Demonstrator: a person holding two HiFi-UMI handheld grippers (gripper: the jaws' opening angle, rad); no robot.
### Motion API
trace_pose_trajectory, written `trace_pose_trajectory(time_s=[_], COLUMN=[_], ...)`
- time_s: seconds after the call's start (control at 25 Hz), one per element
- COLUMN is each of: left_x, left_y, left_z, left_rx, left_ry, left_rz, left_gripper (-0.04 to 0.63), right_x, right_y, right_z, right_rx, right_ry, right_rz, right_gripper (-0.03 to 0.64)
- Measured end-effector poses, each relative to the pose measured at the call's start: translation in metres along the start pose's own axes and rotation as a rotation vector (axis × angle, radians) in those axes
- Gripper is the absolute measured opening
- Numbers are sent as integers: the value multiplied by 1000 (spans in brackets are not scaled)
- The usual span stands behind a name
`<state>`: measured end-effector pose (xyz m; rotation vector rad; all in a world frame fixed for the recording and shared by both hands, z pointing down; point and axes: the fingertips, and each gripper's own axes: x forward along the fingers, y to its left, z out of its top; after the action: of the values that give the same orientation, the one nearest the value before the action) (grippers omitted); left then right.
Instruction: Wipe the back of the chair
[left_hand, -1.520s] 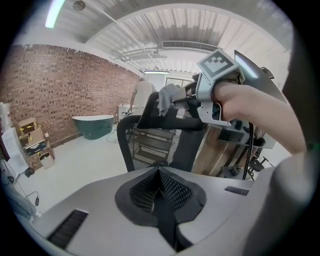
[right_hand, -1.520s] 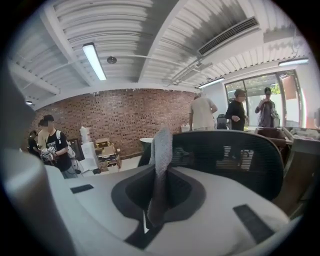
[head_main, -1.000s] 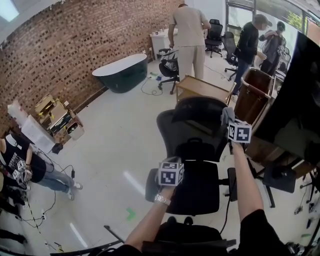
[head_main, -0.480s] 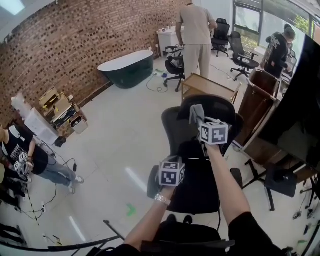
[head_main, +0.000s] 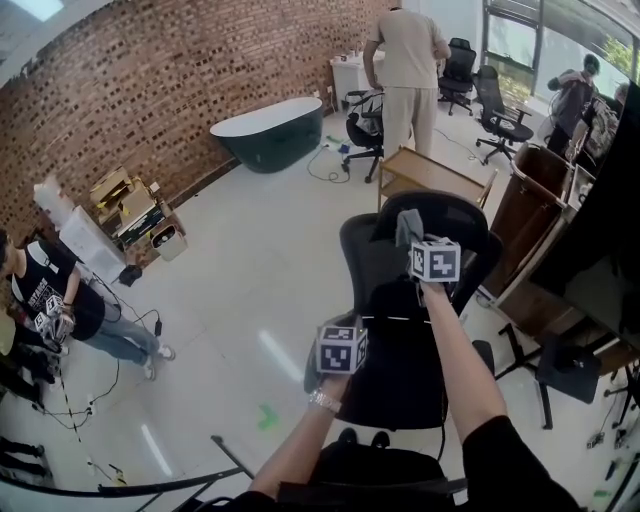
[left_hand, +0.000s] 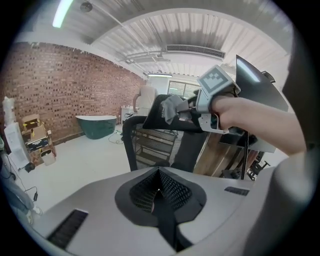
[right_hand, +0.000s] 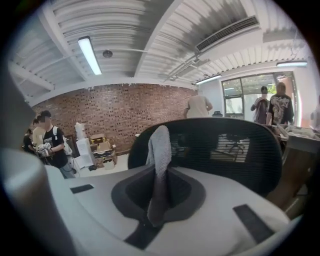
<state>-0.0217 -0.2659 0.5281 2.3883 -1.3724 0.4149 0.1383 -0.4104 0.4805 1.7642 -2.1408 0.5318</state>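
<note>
A black mesh office chair (head_main: 400, 330) stands in front of me, its back facing me. My right gripper (head_main: 412, 232) is shut on a grey cloth (head_main: 407, 224) and holds it at the top of the chair's headrest (head_main: 470, 225). In the right gripper view the cloth (right_hand: 160, 150) stands up between the jaws, against the mesh headrest (right_hand: 225, 150). My left gripper (head_main: 342, 345) hangs lower, by the left side of the chair's back, shut with nothing in it. The left gripper view shows the chair's frame (left_hand: 131, 145) and the right gripper (left_hand: 187, 107) with the cloth (left_hand: 171, 107).
A wooden cabinet (head_main: 530, 200) and a dark panel (head_main: 610, 210) stand close on the right. A person (head_main: 408, 60) stands beyond, near other office chairs (head_main: 365, 130). A green bathtub (head_main: 268, 132) sits by the brick wall. Boxes (head_main: 125, 215) and another person (head_main: 50, 310) are at left.
My right gripper with the cloth moved left along the top of the headrest, from its right end to near its middle. The left gripper stayed put.
</note>
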Motion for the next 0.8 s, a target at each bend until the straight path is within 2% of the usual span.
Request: trace_pose_trajectory(time_s=[0.24, 0.36, 0.44, 0.52, 0.6, 0.8], left_x=[5, 6, 7, 5, 5, 1], left_y=[-6, -10, -14, -17, -20, -18], left_z=[1, 2, 2, 2, 1, -4], left_rx=[-12, -14, -21, -30, -27, -30], left_ry=[1, -1, 1, 3, 9, 24], left_rz=[-28, -38, -47, -56, -62, -54], left_gripper=[-8, -8, -8, -8, -8, -8], right_x=[-52, -75, -82, -80, -68, 4], right_y=[-120, -159, -169, -153, -118, 6], right_z=[-19, -33, -44, -48, -54, -82], right_rx=[31, 53, 52, 34, 12, -77], right_ry=[-5, 2, 15, 10, 10, 75], right_rz=[-233, -311, -334, -310, -249, -34], right_gripper=[25, 25, 25, 25, 25, 25])
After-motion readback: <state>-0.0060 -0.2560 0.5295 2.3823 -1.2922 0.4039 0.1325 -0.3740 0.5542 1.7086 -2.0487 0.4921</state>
